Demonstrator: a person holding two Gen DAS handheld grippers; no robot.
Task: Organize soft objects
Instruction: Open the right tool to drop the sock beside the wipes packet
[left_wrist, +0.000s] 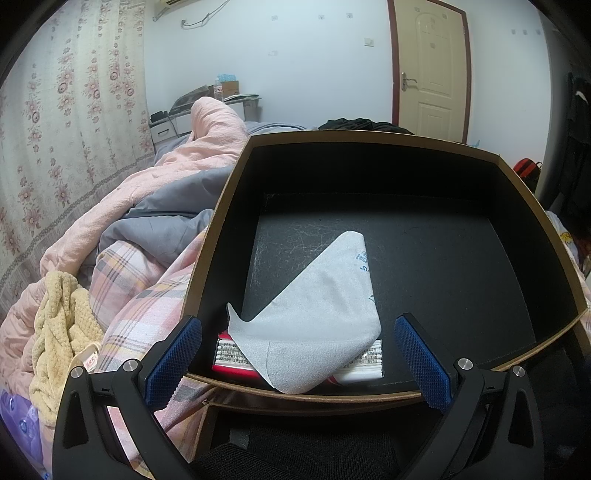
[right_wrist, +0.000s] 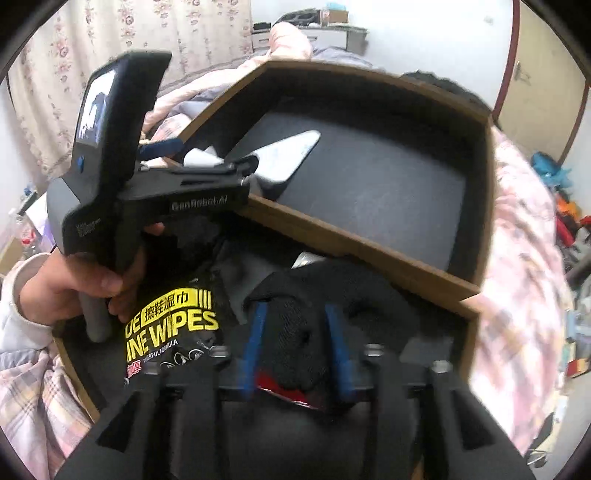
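Note:
A grey cloth (left_wrist: 314, 325) lies in the near left corner of a black-lined box (left_wrist: 369, 142), partly over a red and white packet (left_wrist: 229, 360). My left gripper (left_wrist: 297, 360) is open just above the cloth at the box's near wall. In the right wrist view the cloth (right_wrist: 284, 155) and box (right_wrist: 476, 170) show beyond the left gripper (right_wrist: 207, 158). My right gripper (right_wrist: 297, 349) is shut on a black knitted item (right_wrist: 299, 354) in the near compartment, beside a pack of shoe wipes (right_wrist: 173, 332).
The box rests on a bed with a pink plaid quilt (left_wrist: 147, 295) and grey bedding (left_wrist: 166, 221). A yellow towel (left_wrist: 59, 332) lies left of the box. Floral curtains (left_wrist: 66, 129) hang at left, a door (left_wrist: 432, 70) at the back.

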